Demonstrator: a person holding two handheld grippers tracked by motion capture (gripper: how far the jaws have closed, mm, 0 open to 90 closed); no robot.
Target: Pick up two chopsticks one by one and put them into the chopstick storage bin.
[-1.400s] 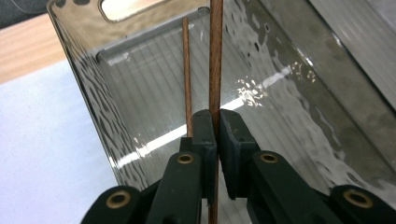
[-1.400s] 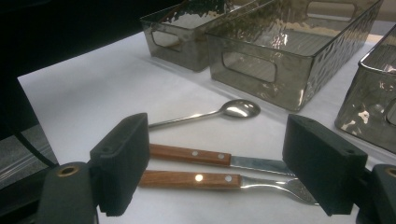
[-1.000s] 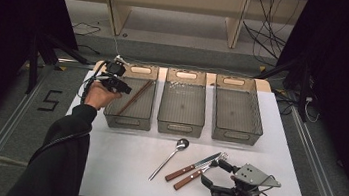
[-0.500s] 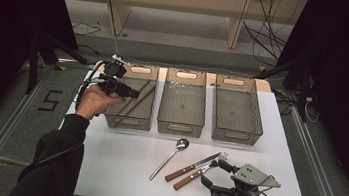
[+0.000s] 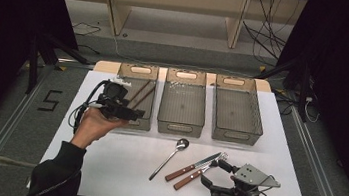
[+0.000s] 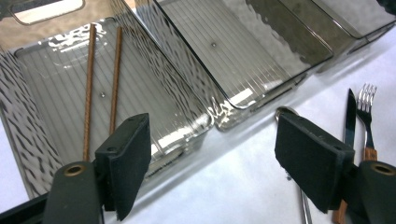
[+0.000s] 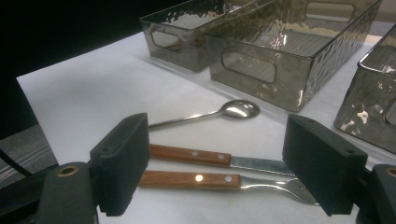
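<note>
Sorting cutlery into bins: chopsticks [image 5: 140,94] done, both lie in the left bin [image 5: 126,72] near the desk's [image 5: 104,165] far-left corner. Left hand-held gripper [image 5: 132,114] hangs over that bin's near edge, jaws just opened, nothing between them. Middle bin [image 5: 180,125] and right bin [image 5: 235,134] look empty (a few pale specks at the middle bin's far end, can't identify). Left to do: spoon [image 5: 170,157], knife [image 5: 193,165] and fork [image 5: 199,172], all on the desk toward its near edge. Right hand-held gripper [image 5: 215,172] sits open at the near-right, jaws flanking the knife and fork handles, no contact yet.
</note>
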